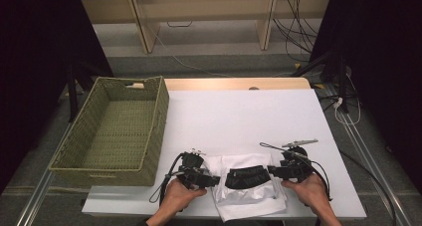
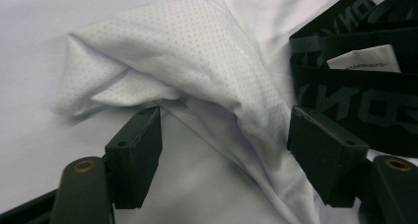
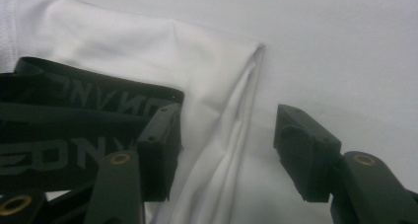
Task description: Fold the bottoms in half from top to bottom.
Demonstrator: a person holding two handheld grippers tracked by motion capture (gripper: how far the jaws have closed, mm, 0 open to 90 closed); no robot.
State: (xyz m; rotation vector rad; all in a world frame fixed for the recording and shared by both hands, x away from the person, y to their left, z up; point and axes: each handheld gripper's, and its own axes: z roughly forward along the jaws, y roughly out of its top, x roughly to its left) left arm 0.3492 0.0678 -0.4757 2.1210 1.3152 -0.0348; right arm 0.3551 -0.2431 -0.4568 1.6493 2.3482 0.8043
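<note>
I hold a claw in each hand over the near edge of the white table [image 1: 239, 116], one at each end of a folded white garment [image 1: 249, 198] with a black waistband [image 1: 247, 176]. The garment lies flat near the table's front edge, a little right of centre, and the waistband runs across its middle from left to right.

My left claw [image 1: 213, 180] sits at the garment's left end. Its jaws stand wide apart, with nothing pressed between them. In the left gripper view a rumpled fold of dotted white fabric [image 2: 197, 71] rises between and just beyond the jaws, and the black waistband [image 2: 355, 86], with grey lettering and a small white label [image 2: 365, 58], lies beside the right-hand jaw.

My right claw [image 1: 272, 172] sits at the garment's right end, also with its jaws wide and gripping nothing. In the right gripper view a creased edge of the white cloth [image 3: 231, 135] runs up between the jaws, the lettered waistband [image 3: 74, 130] lies against the left-hand jaw, and bare table shows beyond the other jaw.

A woven basket [image 1: 149, 136] stands on the left side of the table, well apart from the garment.
</note>
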